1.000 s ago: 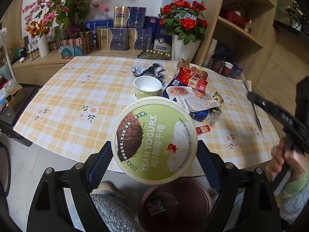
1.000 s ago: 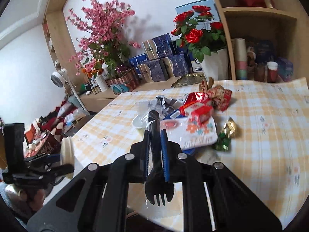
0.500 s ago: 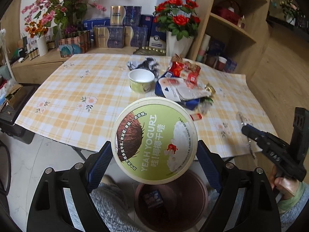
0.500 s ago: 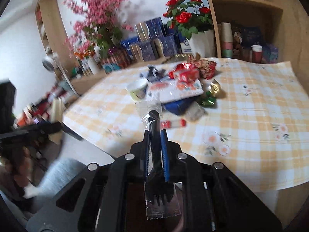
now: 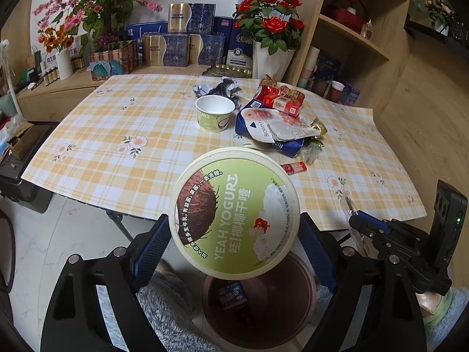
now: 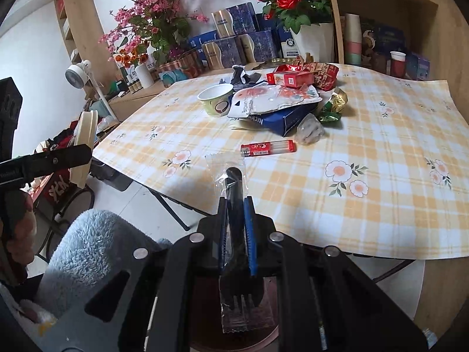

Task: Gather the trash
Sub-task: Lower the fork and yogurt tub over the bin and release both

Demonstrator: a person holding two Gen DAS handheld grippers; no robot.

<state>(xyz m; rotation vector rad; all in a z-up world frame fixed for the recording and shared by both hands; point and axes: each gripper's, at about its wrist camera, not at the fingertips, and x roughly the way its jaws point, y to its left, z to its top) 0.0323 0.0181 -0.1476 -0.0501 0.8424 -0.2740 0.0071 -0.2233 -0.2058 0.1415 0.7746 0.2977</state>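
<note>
1. I am holding a round yogurt lid (image 5: 234, 214) between the two pads of my left gripper (image 5: 234, 242), which are standing wide and pressing on its sides.
2. The lid is hanging over a brown bin (image 5: 263, 299) on the floor, in front of the table (image 5: 117, 135).
3. A small box (image 5: 233, 294) is lying inside the bin.
4. My right gripper (image 6: 236, 231) is squeezing tight on a black fork (image 6: 236, 234) in a clear wrapper.
5. The fork's prongs are pointing back at the camera, over the bin.
6. On the table a yogurt cup (image 5: 215, 114) is standing open, just beside a pile of wrappers (image 5: 278, 123).
7. A red tube (image 6: 267, 148) is lying alone near the table's edge.
</note>
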